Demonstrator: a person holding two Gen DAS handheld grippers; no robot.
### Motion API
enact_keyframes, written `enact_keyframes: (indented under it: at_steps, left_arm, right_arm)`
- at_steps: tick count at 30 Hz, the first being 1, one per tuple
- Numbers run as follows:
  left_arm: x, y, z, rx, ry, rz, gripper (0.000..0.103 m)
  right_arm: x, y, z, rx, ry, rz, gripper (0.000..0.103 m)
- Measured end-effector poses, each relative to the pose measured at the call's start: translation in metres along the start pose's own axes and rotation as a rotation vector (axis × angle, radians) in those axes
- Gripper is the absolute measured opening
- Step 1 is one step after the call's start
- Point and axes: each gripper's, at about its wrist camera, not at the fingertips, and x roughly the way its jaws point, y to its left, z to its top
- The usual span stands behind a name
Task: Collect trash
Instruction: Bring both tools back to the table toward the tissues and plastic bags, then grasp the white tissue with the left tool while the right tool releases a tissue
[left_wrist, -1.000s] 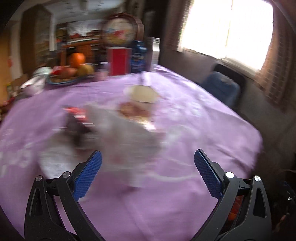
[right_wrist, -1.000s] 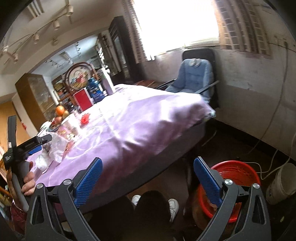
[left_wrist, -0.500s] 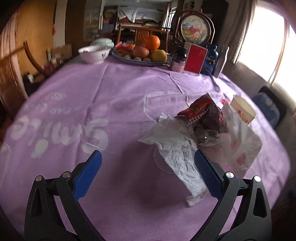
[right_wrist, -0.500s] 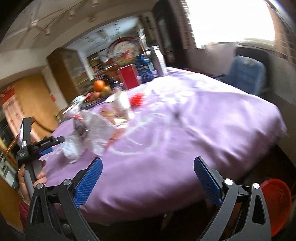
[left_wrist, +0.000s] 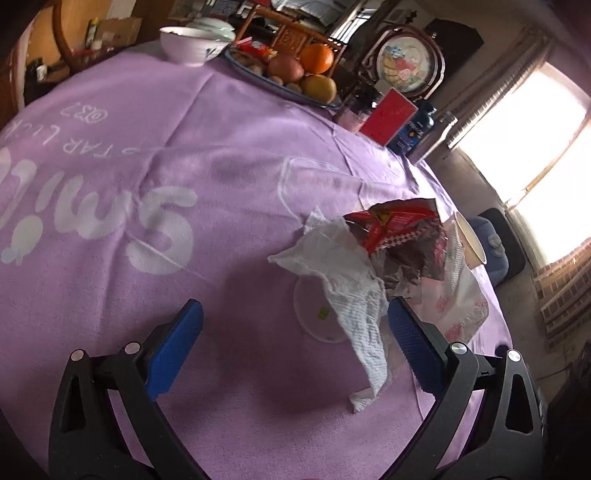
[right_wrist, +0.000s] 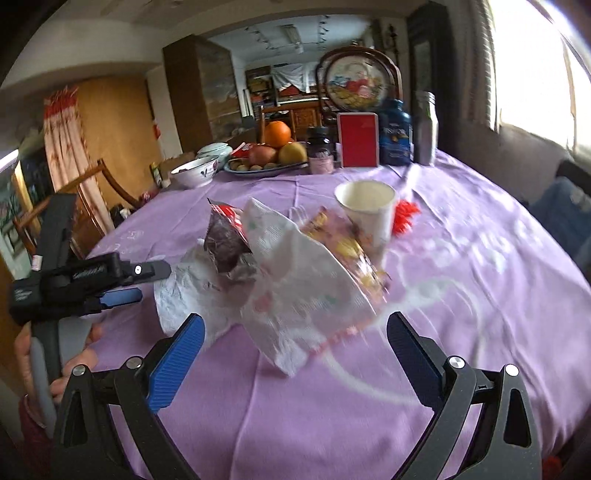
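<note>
Purple-clothed table (left_wrist: 110, 155) holds the trash pile mid-frame, crumpled paper towel (left_wrist: 343, 280) nearest; left tool (left_wrist: 291, 343) and right tool (right_wrist: 295, 347) both wide, empty; approach step, next close on towel.

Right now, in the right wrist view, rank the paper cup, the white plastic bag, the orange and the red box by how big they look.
1. white plastic bag, far the largest
2. paper cup
3. red box
4. orange

The bag and cup sit nearer the camera, so true sizes stay unsure.
</note>
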Motion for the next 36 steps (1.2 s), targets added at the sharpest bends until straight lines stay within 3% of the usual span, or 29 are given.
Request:
enact_keyframes:
  at_steps: [7, 10, 12, 13, 14, 15, 20, 24, 27, 33, 34, 35, 36]
  left_arm:
    - [0.002, 0.006, 0.001, -0.034, 0.023, -0.043, 0.096]
    - [0.001, 0.006, 0.0, -0.039, 0.022, -0.05, 0.096]
    - [0.001, 0.006, 0.0, -0.036, 0.023, -0.049, 0.096]
    - [0.001, 0.006, 0.0, -0.036, 0.023, -0.05, 0.096]
    - [0.001, 0.006, 0.0, -0.037, 0.023, -0.051, 0.096]
    - [0.0, 0.006, 0.0, -0.038, 0.023, -0.053, 0.096]
    - [0.0, 0.006, -0.001, -0.036, 0.023, -0.054, 0.096]
    - [0.0, 0.001, -0.001, -0.012, 0.028, -0.059, 0.096]
    - [-0.002, -0.009, -0.004, 0.043, 0.017, -0.045, 0.096]
    - [-0.003, -0.041, -0.012, 0.204, 0.001, 0.006, 0.096]
    - [-0.002, -0.046, -0.013, 0.231, 0.004, 0.022, 0.096]
    - [0.0, -0.053, -0.016, 0.267, 0.007, 0.048, 0.096]
    - [0.002, -0.058, -0.017, 0.291, 0.008, 0.064, 0.093]
  right_arm:
    - [0.033, 0.018, 0.019, -0.102, 0.03, -0.106, 0.097]
    - [0.043, 0.021, 0.018, -0.111, 0.04, -0.11, 0.093]
    - [0.046, 0.023, 0.015, -0.13, 0.049, -0.116, 0.057]
    - [0.046, 0.022, 0.014, -0.127, 0.055, -0.103, 0.029]
    - [0.045, 0.02, 0.013, -0.115, 0.059, -0.088, 0.01]
    - [0.044, 0.018, 0.012, -0.101, 0.058, -0.077, 0.006]
    - [0.004, -0.009, 0.002, 0.023, -0.036, -0.033, 0.006]
    - [-0.018, -0.037, -0.002, 0.091, -0.078, -0.093, 0.006]
    - [-0.02, -0.067, -0.011, 0.151, -0.063, -0.169, 0.006]
    - [-0.002, -0.093, -0.027, 0.228, 0.013, -0.16, 0.01]
    - [0.0, -0.093, -0.028, 0.224, 0.014, -0.164, 0.017]
    - [0.001, -0.09, -0.029, 0.217, 0.011, -0.168, 0.036]
    - [0.002, -0.089, -0.028, 0.213, 0.008, -0.172, 0.048]
